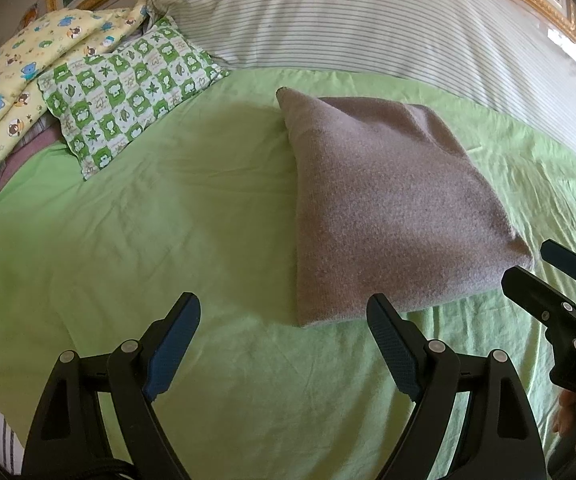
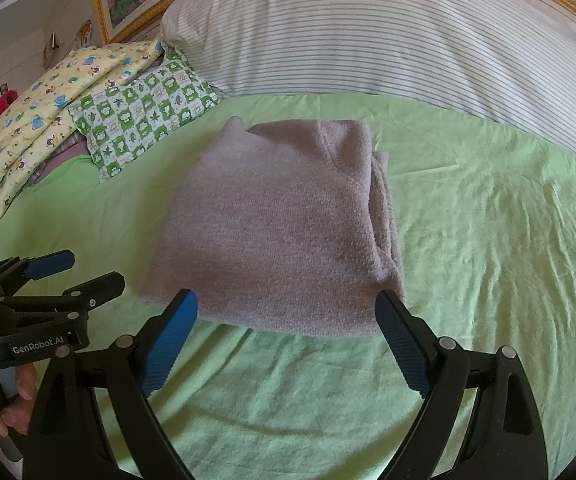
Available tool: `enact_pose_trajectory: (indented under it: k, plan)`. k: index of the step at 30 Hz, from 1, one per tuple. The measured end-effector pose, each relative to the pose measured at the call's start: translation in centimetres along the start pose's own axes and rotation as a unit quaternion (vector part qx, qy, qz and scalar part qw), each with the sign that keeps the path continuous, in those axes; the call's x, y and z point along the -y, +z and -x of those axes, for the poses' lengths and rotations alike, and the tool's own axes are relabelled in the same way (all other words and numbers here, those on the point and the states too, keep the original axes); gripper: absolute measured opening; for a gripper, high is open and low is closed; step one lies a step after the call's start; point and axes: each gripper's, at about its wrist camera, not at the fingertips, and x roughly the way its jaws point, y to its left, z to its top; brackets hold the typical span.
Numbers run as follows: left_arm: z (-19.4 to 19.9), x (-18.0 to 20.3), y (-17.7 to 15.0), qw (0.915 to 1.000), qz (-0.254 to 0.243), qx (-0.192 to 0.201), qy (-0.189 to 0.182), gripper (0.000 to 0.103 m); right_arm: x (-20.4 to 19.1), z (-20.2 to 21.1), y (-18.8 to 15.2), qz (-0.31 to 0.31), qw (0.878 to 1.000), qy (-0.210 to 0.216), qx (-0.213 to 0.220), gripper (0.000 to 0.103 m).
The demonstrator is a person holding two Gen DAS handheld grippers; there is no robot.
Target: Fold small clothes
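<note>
Lying folded, the grey garment (image 2: 276,228) runs lengthwise toward the pillows, both grippers' fingers (image 2: 172,336) apart.

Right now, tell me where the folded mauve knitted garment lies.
The folded mauve knitted garment lies on the light green bedsheet, just beyond the open right tool, with the green-and-white checked pillow behind it to the left.

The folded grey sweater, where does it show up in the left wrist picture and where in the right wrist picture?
Left wrist view: the folded grey sweater lies right of centre on the green sheet, beyond the open left gripper.
Right wrist view: it sits in the middle, just past the open right gripper.
Shared landmark: the green checked pillow, up and left of the sweater in both views.
</note>
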Motion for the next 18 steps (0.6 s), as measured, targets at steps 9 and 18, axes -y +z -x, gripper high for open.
enact_pose_trajectory:
  k: [9, 18]
  plan:
    - [0.04, -0.03, 0.1, 1.0, 0.0, 0.0, -0.001, 0.086, -0.04, 0.19, 0.1, -0.004, 1.0, -0.001, 0.002, 0.091]
    - [-0.22, -0.08, 0.42, 1.0, -0.002, -0.001, -0.005, 0.086, 0.07, 0.12, 0.38, -0.004, 1.0, -0.001, 0.003, 0.091]
